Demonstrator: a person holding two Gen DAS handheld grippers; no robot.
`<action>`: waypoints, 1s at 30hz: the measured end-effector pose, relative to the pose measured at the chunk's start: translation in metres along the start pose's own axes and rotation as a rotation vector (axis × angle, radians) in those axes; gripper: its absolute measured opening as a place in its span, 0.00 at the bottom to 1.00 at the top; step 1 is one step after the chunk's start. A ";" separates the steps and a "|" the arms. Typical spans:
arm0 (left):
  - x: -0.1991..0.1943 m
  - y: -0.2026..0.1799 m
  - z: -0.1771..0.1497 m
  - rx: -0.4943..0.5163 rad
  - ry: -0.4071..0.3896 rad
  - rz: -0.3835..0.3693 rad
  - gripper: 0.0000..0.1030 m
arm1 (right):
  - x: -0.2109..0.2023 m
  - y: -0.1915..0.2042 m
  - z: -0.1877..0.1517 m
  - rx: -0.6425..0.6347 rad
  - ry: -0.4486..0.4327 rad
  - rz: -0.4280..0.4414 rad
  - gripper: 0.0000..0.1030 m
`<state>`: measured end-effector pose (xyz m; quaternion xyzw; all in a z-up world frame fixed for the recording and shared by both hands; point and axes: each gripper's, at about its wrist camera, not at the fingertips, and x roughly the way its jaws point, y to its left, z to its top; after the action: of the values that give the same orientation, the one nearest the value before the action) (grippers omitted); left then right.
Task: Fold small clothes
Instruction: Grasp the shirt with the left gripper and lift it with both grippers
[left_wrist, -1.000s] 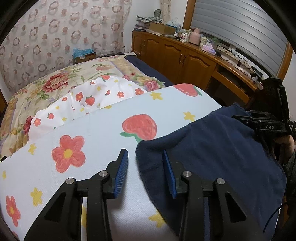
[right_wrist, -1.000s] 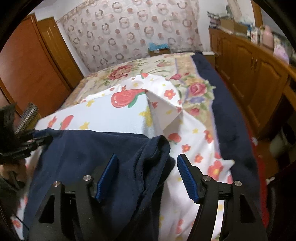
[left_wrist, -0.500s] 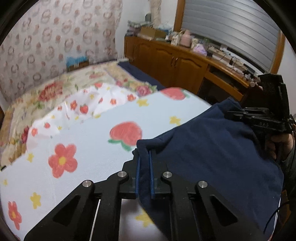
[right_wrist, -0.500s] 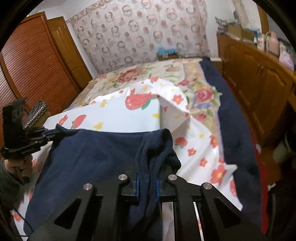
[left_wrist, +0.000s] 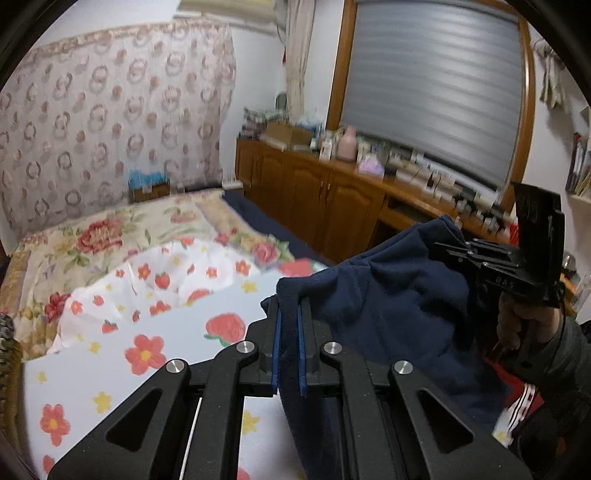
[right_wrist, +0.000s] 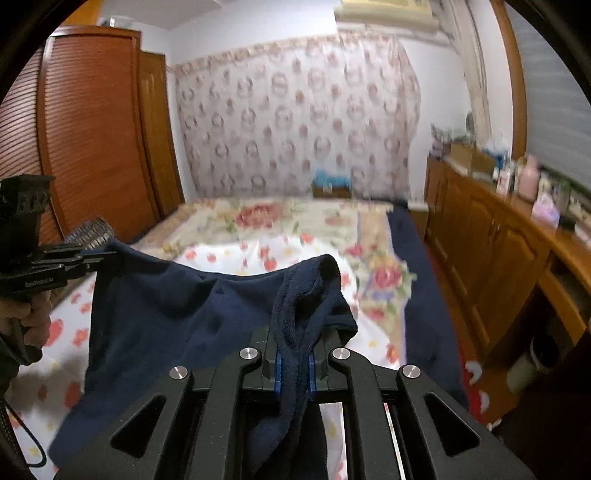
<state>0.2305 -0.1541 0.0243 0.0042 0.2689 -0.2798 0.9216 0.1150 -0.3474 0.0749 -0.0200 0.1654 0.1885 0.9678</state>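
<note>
A dark navy fleece garment (left_wrist: 388, 314) hangs stretched in the air between my two grippers, above the bed. My left gripper (left_wrist: 289, 314) is shut on one top corner of it. My right gripper (right_wrist: 293, 347) is shut on the other top corner, with a fold of fleece bunched between its blue pads. In the left wrist view the right gripper (left_wrist: 447, 247) shows at the right edge, holding the cloth. In the right wrist view the left gripper (right_wrist: 107, 254) shows at the left, and the garment (right_wrist: 177, 321) hangs down below both.
The bed has a white sheet with red flowers and strawberries (left_wrist: 147, 354) over a floral quilt (left_wrist: 96, 232). A wooden cabinet (left_wrist: 332, 210) with clutter on top runs along the right. A wooden wardrobe (right_wrist: 85, 140) stands to the left.
Both grippers closed on the navy garment's corners and lifted it up off the bed. It now hangs between them, and both views have tilted upward.
</note>
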 end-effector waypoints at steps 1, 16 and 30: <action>-0.010 -0.002 0.003 0.000 -0.019 -0.002 0.08 | -0.011 0.005 0.004 -0.009 -0.026 0.000 0.09; -0.204 -0.030 0.020 0.051 -0.335 0.079 0.07 | -0.156 0.112 0.029 -0.134 -0.307 0.060 0.08; -0.217 0.062 0.001 -0.017 -0.276 0.255 0.07 | -0.067 0.103 0.051 -0.222 -0.191 0.244 0.08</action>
<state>0.1117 0.0096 0.1246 -0.0082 0.1395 -0.1565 0.9777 0.0334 -0.2705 0.1473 -0.0886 0.0524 0.3227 0.9409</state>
